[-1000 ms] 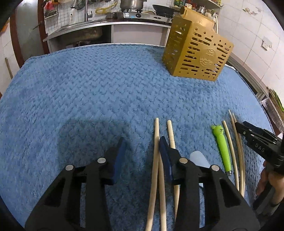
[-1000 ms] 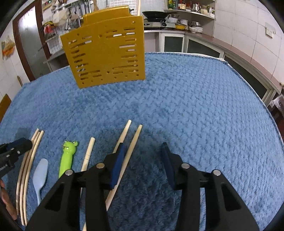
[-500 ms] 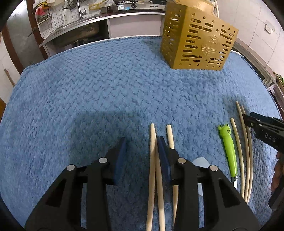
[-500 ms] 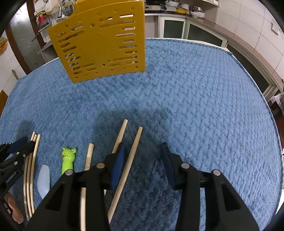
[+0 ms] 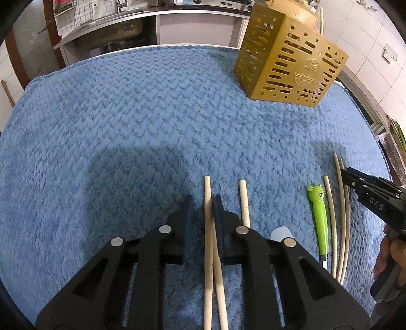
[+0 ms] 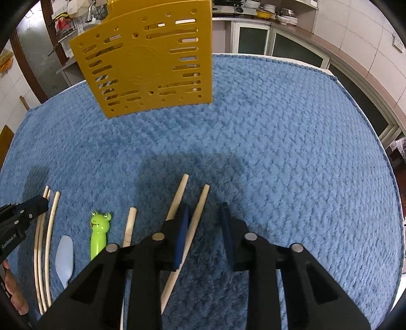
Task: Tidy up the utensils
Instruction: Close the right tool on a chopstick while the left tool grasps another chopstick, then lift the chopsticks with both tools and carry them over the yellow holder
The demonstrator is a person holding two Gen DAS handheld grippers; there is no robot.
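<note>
Wooden chopsticks, a green frog-handled utensil point(image 5: 318, 215) and a pale spoon point(image 6: 64, 256) lie on a blue towel point(image 5: 127, 121). My left gripper point(image 5: 202, 203) is half closed around a pair of crossed chopsticks point(image 5: 208, 228), its pads close beside them. A third chopstick point(image 5: 244, 203) lies just right of it. My right gripper point(image 6: 204, 215) is open low over the towel, with one chopstick point(image 6: 196, 220) between its fingers and another point(image 6: 177, 198) under its left finger. A yellow slotted utensil holder point(image 5: 289, 55) stands at the far side, also in the right wrist view point(image 6: 149, 58).
Thin bamboo sticks point(image 5: 341, 210) lie at the right of the row, seen at the left in the right wrist view point(image 6: 41, 241). A kitchen counter with sink point(image 5: 121, 22) is beyond the table. Cabinets point(image 6: 266, 40) stand behind.
My left gripper's jaws have narrowed around the pair of chopsticks. My right gripper has shifted a little so one chopstick now lies between its fingers.
</note>
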